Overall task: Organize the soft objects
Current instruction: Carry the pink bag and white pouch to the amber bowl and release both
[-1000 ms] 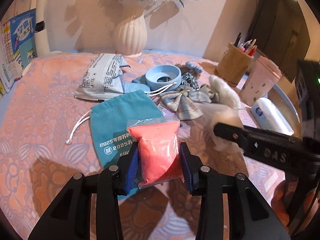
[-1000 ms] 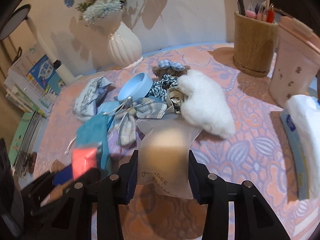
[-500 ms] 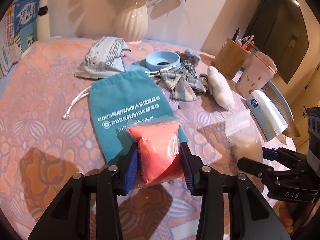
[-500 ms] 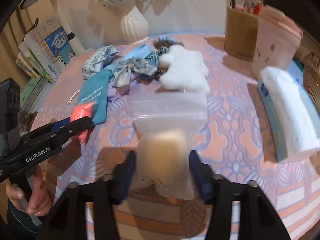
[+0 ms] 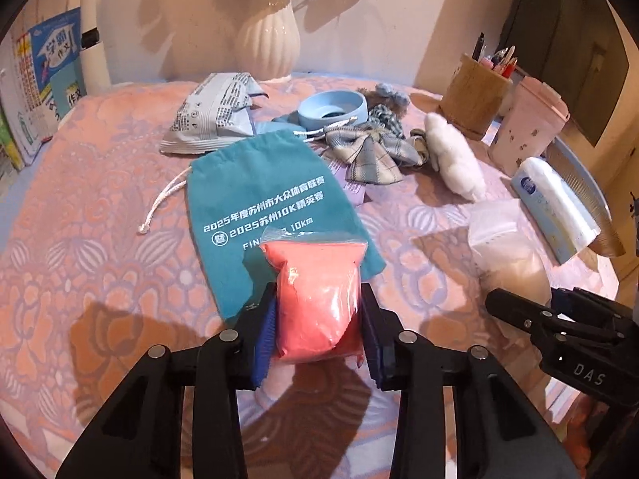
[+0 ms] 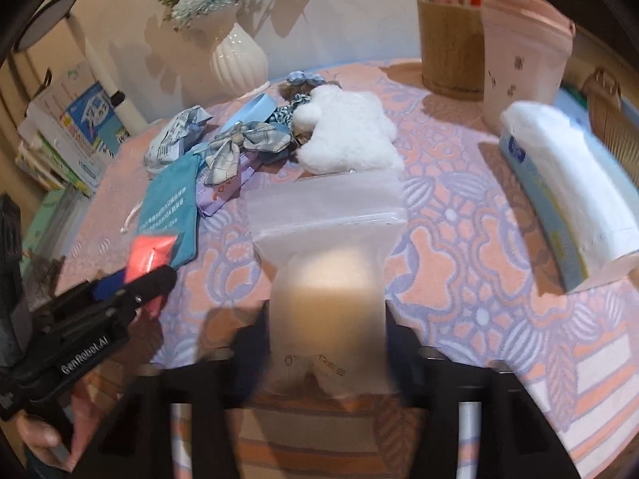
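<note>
Left gripper (image 5: 319,319) clamped on the pink putty bag (image 5: 317,299), blue pads pressing both its sides; jaws have just been closing, bag between them. The bag hangs just above the counter (image 5: 100,239), its top overlapping the near corner of the teal drawstring pouch (image 5: 271,207), which lies flat at 12 o'clock from the gripper.

Right gripper (image 6: 327,343) clamped on the beige putty bag (image 6: 327,279), a clear zip bag with a pale lump inside; jaws have just been closing here too, bag between them. Lower part of that frame is blurred, so pad contact is soft but reads as a grip. In the left wrist view this gripper sits at 3 o'clock of the left one.

Further out, 12 to 1 o'clock from the left gripper: plaid bow (image 5: 371,151), white fluffy toy (image 5: 455,163), blue ring bowl (image 5: 331,109), printed snack packet (image 5: 215,113), all near each other mid-counter. Tissue pack (image 6: 571,195) at 2 o'clock from the right gripper, well apart from the pile. White ribbed vase (image 5: 267,46) at the far edge, wooden pen holder (image 5: 477,97) and pink cup (image 5: 527,123) at far right.

A hand (image 6: 44,439) holds the left gripper's handle at 8 o'clock in the right wrist view.
</note>
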Motion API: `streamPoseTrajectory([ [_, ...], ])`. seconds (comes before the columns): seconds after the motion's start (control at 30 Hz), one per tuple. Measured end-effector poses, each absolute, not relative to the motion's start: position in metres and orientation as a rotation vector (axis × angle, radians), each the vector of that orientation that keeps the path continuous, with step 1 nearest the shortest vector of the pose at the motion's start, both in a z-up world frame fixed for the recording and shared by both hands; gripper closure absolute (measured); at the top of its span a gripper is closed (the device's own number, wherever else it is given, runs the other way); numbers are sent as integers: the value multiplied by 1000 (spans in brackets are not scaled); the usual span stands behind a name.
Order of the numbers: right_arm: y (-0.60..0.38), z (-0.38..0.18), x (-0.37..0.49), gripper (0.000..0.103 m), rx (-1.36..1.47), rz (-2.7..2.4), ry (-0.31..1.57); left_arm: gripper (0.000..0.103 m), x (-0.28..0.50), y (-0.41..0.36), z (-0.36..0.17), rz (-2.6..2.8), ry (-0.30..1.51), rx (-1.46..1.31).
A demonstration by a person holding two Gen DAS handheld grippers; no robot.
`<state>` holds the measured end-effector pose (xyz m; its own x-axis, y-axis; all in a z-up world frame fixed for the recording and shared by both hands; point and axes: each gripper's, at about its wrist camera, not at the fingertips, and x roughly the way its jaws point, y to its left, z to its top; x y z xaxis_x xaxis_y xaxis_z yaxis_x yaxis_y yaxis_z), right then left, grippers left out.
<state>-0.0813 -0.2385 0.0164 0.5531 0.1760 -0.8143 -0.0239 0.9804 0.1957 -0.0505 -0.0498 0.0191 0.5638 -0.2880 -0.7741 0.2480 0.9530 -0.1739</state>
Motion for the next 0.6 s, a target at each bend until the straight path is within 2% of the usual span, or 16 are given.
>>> streamPoseTrajectory([
  [0.27,-261,65,-98,63,139,87,831,69,-61,-67,67,-403,811,-92],
  [0.6,-338,120,-113,63,153,-67,691,69,-52,-160,134,-564,670,-8],
])
